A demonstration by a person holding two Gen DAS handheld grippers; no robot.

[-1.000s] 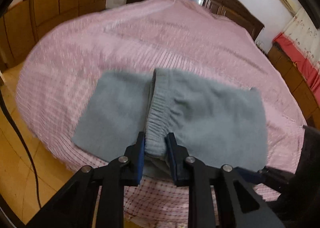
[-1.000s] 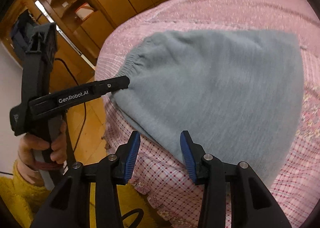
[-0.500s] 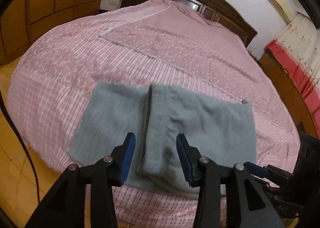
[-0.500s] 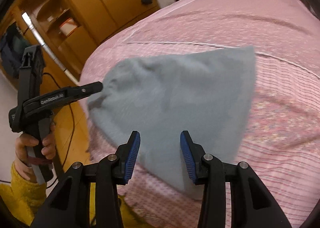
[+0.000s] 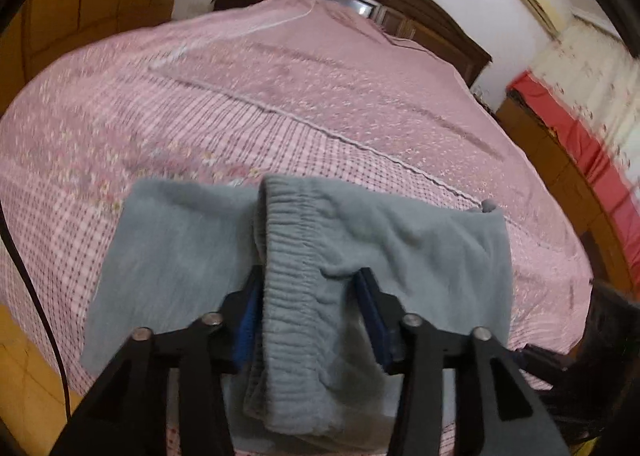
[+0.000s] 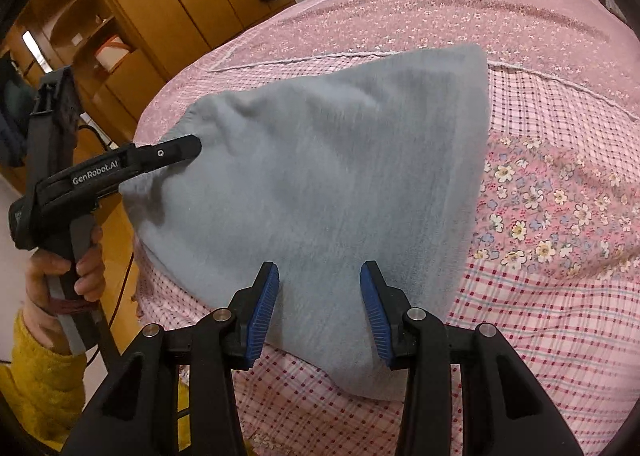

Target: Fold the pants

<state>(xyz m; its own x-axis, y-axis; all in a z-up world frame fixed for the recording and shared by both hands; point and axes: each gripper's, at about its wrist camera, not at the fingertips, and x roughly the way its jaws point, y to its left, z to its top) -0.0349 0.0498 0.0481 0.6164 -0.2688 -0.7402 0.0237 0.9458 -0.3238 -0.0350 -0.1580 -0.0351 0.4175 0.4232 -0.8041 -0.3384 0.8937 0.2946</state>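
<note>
Near the 6 o'clock edge of the pink bed (image 5: 360, 104), the folded grey pants (image 6: 320, 184) look soft, light and floppy, best pinched at the ribbed waistband (image 5: 296, 264), which the left gripper (image 5: 308, 320) straddles wide open, unclamped, while the right gripper (image 6: 320, 308) hovers agape, empty.

Left gripper (image 5: 310, 310) astride pants (image 5: 404, 256) waistband

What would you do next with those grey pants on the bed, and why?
Probably close the left gripper on the ribbed waistband: its open jaws already straddle that band, while the right gripper hovers open over the folded pants.
</note>
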